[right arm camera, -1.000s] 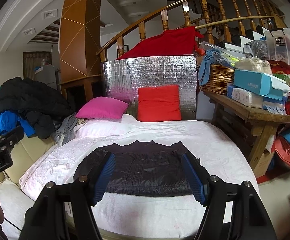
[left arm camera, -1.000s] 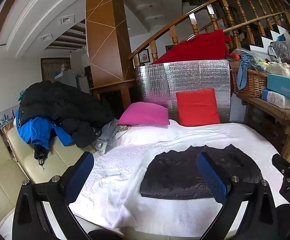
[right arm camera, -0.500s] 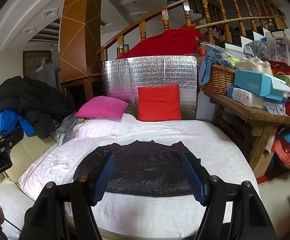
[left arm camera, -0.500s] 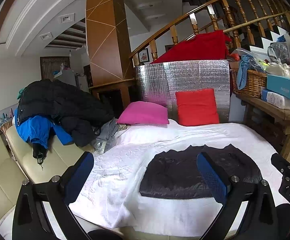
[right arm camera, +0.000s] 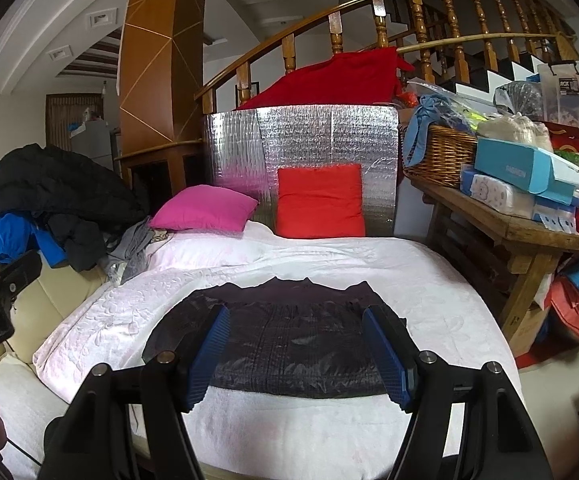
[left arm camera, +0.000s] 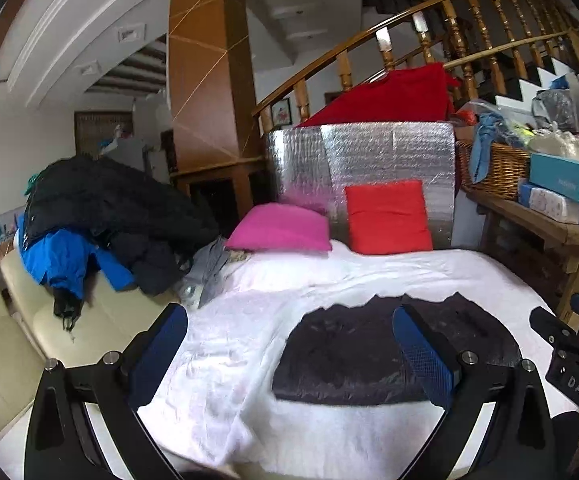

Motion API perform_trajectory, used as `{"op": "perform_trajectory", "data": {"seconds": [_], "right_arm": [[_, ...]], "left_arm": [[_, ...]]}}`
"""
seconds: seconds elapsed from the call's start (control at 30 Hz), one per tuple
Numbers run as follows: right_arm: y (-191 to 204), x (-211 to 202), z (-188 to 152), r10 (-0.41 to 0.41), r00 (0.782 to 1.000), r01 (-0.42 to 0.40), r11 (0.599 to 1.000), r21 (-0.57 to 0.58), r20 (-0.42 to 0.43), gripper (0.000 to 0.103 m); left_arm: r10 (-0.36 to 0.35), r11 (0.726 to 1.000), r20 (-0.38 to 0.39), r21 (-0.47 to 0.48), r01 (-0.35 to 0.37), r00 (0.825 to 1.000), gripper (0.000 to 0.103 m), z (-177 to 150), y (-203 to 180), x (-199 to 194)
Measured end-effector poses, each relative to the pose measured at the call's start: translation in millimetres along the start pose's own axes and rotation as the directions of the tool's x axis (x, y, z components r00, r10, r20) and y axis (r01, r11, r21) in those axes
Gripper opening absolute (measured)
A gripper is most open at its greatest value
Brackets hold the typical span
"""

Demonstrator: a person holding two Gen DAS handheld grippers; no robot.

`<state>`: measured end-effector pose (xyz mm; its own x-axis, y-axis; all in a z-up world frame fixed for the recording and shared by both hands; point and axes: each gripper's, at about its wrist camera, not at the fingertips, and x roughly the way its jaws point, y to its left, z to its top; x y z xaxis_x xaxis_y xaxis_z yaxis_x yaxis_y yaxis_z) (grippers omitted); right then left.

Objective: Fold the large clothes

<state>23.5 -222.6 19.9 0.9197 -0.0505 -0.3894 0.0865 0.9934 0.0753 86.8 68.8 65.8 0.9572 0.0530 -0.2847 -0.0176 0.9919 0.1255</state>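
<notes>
A dark, shiny garment (left arm camera: 353, 352) lies folded flat in a rectangle on the white bed cover (left arm camera: 225, 344); it also shows in the right wrist view (right arm camera: 289, 344). My left gripper (left arm camera: 289, 350) is open and empty, held above the bed's near edge, left of the garment. My right gripper (right arm camera: 295, 354) is open and empty, held above the near side of the garment. Neither touches the cloth.
A pile of black and blue coats (left arm camera: 89, 220) lies on a cream sofa (left arm camera: 49, 320) to the left. A pink pillow (left arm camera: 281, 228) and a red pillow (left arm camera: 387, 216) lean on a silver foil panel (left arm camera: 361, 160). A cluttered wooden table (right arm camera: 521, 236) stands to the right.
Both grippers have stayed almost still and open. The left view has drifted very slightly; the garment has not moved.
</notes>
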Motion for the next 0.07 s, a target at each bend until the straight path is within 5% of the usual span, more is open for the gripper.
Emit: {"op": "perform_trajectory", "data": {"seconds": [0.07], "right_arm": [[-4.5, 12.2, 3.6, -0.004, 1.000, 0.004, 1.000, -0.005, -0.009, 0.073]], "left_arm": [[0.031, 0.999, 0.017, 0.014, -0.032, 0.999, 0.102, 0.3, -1.5, 9.5]]}}
